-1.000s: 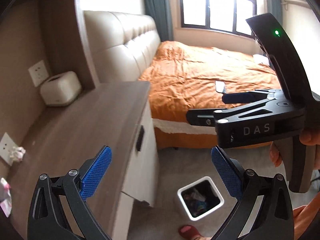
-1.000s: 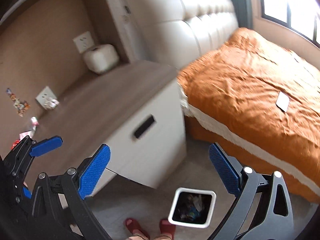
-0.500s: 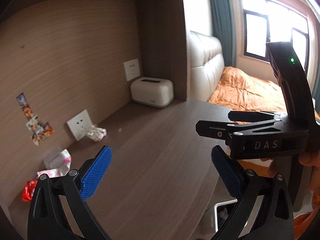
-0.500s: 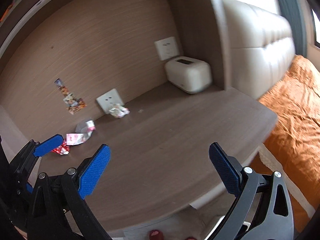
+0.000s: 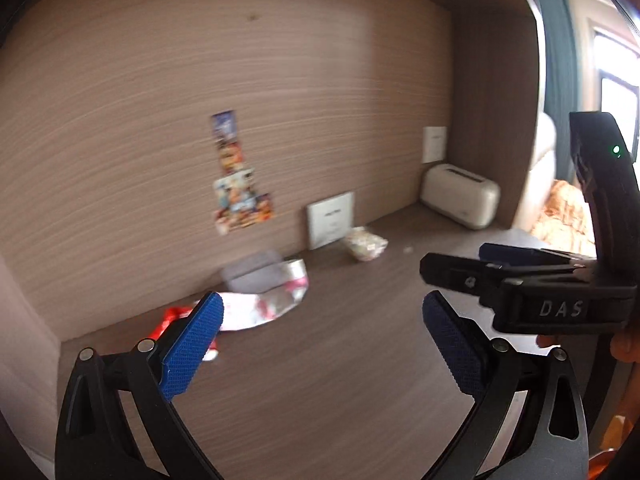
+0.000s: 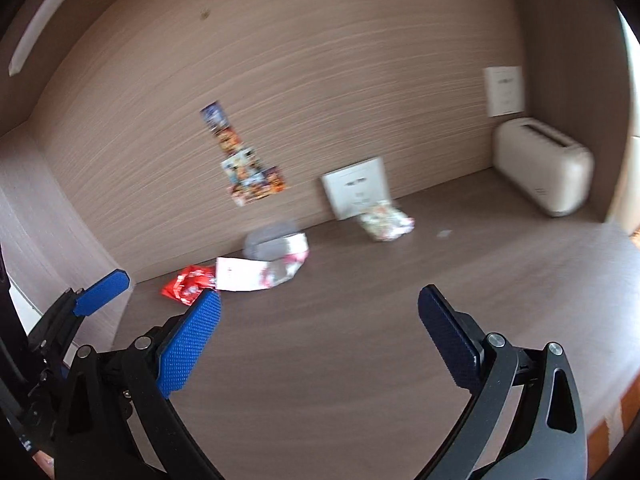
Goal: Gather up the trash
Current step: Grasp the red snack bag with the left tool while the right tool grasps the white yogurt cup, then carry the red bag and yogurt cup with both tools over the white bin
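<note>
Both claws wide, empty: left gripper (image 5: 320, 344) and right gripper (image 6: 320, 332) face wrappers at desktop (image 6: 360, 360) back edge: red wrapper (image 6: 188, 282), pink-white wrapper (image 6: 260, 272), crumpled wrapper (image 6: 384, 222); lined up for grabs.

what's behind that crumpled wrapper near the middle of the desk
Directly behind the crumpled wrapper is a white wall socket on the wood back panel. The wrapper covers the socket's lower right corner; whether they touch is unclear.

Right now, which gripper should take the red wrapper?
Probably the left gripper: open and empty, with the red wrapper just beyond its left fingertip. The right gripper, also open, sits further right.
</note>
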`<state>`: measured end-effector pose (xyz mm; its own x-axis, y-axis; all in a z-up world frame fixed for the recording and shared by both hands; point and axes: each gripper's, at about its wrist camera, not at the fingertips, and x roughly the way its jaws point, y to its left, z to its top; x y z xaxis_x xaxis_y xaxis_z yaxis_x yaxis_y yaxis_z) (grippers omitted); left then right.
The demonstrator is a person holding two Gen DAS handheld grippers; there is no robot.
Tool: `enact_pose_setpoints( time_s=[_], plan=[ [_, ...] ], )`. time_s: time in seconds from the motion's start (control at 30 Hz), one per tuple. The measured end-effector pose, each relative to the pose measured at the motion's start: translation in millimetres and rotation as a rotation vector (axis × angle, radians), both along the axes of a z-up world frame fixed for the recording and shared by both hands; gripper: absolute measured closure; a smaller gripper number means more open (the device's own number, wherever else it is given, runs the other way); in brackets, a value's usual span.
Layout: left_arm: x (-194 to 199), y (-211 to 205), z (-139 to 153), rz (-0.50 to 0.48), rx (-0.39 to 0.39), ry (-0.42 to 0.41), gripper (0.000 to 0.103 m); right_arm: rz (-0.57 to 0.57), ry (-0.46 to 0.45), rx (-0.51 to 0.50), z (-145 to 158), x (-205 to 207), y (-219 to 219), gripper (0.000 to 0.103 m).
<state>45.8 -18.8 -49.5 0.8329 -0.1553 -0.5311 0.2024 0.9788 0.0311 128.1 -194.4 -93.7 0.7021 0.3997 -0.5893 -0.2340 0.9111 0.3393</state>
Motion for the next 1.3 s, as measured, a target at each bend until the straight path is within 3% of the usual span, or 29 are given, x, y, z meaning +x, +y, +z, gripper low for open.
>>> enact_pose_setpoints(
  time_s=[0.17, 0.43, 0.73, 0.77, 0.83, 0.9, 0.93, 1.03, 1.3],
  plan=[
    [16.7, 45.5, -14.4, 0.082, 0.005, 0.034, 0.005, 0.043, 0.019, 0.001, -7.6, 27.7, 40.6, 0.005],
    [48.8, 92.5, -39.1, 0.131, 0.002, 0.070, 0.005, 0.042, 0.053, -0.033, -26.8, 67.3, 77.3, 0.005],
    [99.1, 130.3, -85.1, 0.174, -0.004, 0.189, 0.005, -0.038, 0.124, -0.192, -76.9, 123.7, 105.3, 0.005],
    [104.1, 133.7, -89.9, 0.178, -0.004, 0.204, 0.006, -0.035, 0.140, -0.214, -84.0, 130.9, 109.0, 0.007],
    [115.1, 137.9, -97.7, 0.173, -0.006, 0.229, 0.011, -0.038, 0.163, -0.241, -92.2, 139.5, 112.7, 0.024],
    [123.4, 140.3, -104.0, 0.161, -0.010, 0.255, 0.028, -0.033, 0.187, -0.245, -98.7, 147.6, 115.2, 0.038],
    [128.9, 140.2, -109.0, 0.149, -0.010, 0.277, 0.043, -0.035, 0.193, -0.247, -100.7, 149.9, 115.7, 0.049],
    [132.3, 137.3, -112.0, 0.136, 0.007, 0.265, 0.045, -0.029, 0.204, -0.226, -101.1, 151.7, 115.7, 0.070],
    [114.5, 138.0, -90.6, 0.143, -0.005, 0.210, 0.054, -0.008, 0.151, -0.188, -63.9, 119.2, 98.3, 0.072]
  ],
)
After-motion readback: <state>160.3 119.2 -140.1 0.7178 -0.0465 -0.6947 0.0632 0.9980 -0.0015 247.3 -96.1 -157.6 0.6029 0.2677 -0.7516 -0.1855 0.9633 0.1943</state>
